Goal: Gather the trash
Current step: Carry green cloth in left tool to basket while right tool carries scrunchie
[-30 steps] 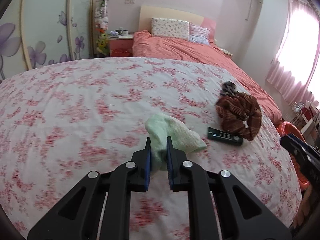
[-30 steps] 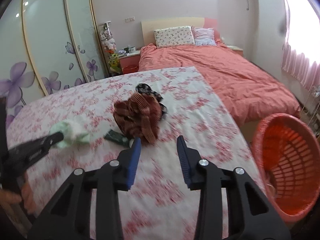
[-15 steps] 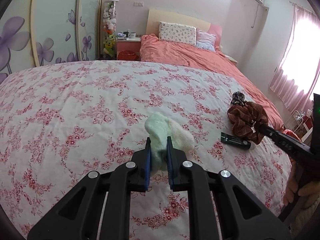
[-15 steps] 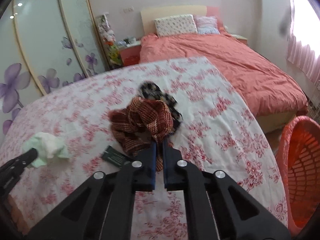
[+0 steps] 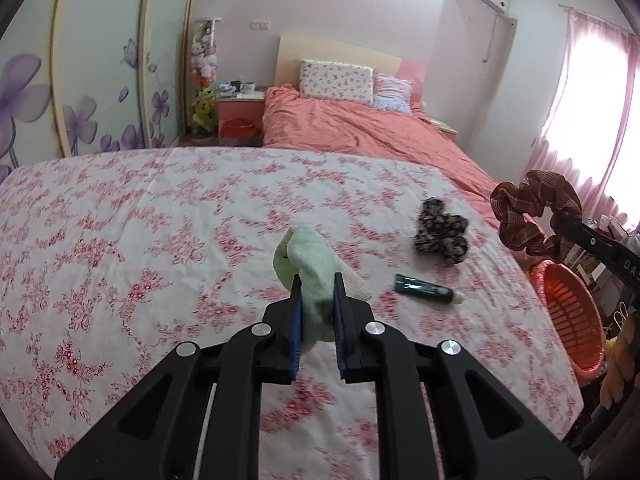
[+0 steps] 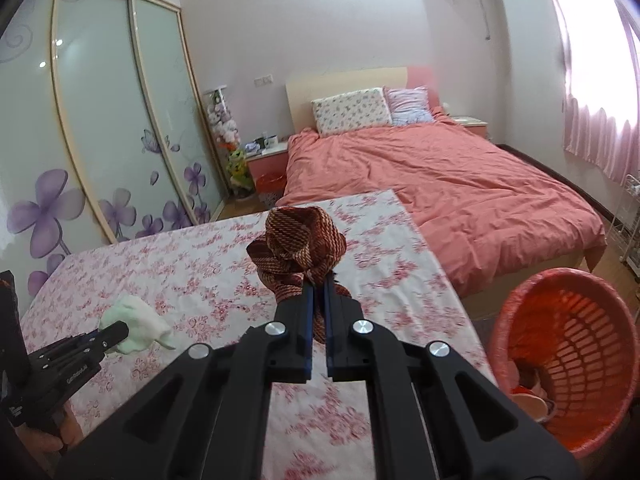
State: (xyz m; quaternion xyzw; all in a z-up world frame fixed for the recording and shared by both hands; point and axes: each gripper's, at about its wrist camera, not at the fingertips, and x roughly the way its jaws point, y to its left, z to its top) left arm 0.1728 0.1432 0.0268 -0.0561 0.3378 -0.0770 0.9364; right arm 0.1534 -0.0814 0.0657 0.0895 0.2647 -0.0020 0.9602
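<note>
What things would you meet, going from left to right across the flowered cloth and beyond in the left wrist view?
Green sock held in the left tool → dark green tube → dark patterned scrunchie → brown scrunchie → red basket.

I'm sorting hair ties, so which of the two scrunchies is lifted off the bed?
The reddish-brown striped fabric scrunchie, pinched in the right hand-held gripper. The black patterned scrunchie lies on the floral bedspread.
</note>
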